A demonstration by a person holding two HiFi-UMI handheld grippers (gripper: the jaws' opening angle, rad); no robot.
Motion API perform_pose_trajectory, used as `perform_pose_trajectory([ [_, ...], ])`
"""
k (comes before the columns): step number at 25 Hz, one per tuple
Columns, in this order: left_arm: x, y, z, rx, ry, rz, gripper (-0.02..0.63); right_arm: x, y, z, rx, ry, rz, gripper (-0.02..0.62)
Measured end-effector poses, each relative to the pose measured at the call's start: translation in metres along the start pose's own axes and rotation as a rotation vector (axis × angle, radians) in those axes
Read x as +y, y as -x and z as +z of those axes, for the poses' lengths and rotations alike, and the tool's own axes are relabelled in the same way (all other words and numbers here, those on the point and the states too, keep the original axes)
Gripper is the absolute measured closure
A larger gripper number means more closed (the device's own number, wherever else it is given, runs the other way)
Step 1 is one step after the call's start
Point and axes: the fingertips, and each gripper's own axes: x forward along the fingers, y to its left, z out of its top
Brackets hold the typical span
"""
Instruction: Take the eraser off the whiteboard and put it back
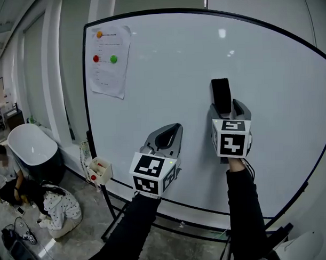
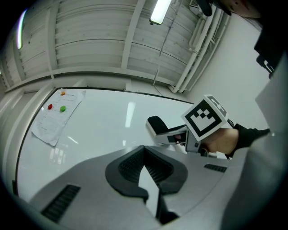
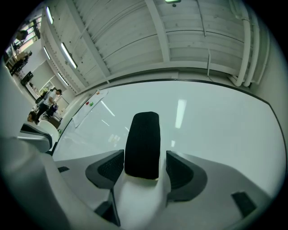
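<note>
A black eraser [image 1: 221,95] stands upright against the whiteboard [image 1: 166,73], right of its middle. My right gripper [image 1: 230,106] reaches up to it from below, and the eraser's lower end sits between the jaws. In the right gripper view the eraser [image 3: 142,143] fills most of the space at my right gripper [image 3: 145,156]; a gap shows beside the right pad, so the jaws stand open around it. My left gripper [image 1: 176,127] hovers lower and to the left, close to the board, shut and empty. In the left gripper view its tips [image 2: 144,150] meet, and the eraser [image 2: 156,122] shows beyond.
A paper sheet [image 1: 110,59] with coloured round magnets hangs at the board's upper left. A small white box [image 1: 99,170] hangs by the board's lower left corner. On the floor at left are a white bathtub [image 1: 33,147] and crouching people [image 1: 59,207].
</note>
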Motion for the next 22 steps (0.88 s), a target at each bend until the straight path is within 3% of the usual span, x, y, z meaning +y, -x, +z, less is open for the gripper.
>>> perform_pose_trajectory([
  [6,-0.001,0.0,-0.005,0.009,0.009,-0.002,0.601,0.005,0.027,-0.003,-0.038,-0.037,0.047,0.313],
  [16,-0.02,-0.002,0.002,-0.005,0.014,-0.027,0.601,-0.004,0.09,-0.003,-0.154,-0.123,0.02,0.316],
  [19,-0.029,-0.002,0.004,-0.008,0.017,-0.035,0.601,-0.009,0.106,-0.01,-0.164,-0.142,-0.003,0.361],
  [22,-0.035,-0.001,0.004,-0.012,0.019,-0.04,0.601,-0.012,0.116,-0.016,-0.161,-0.16,-0.013,0.488],
])
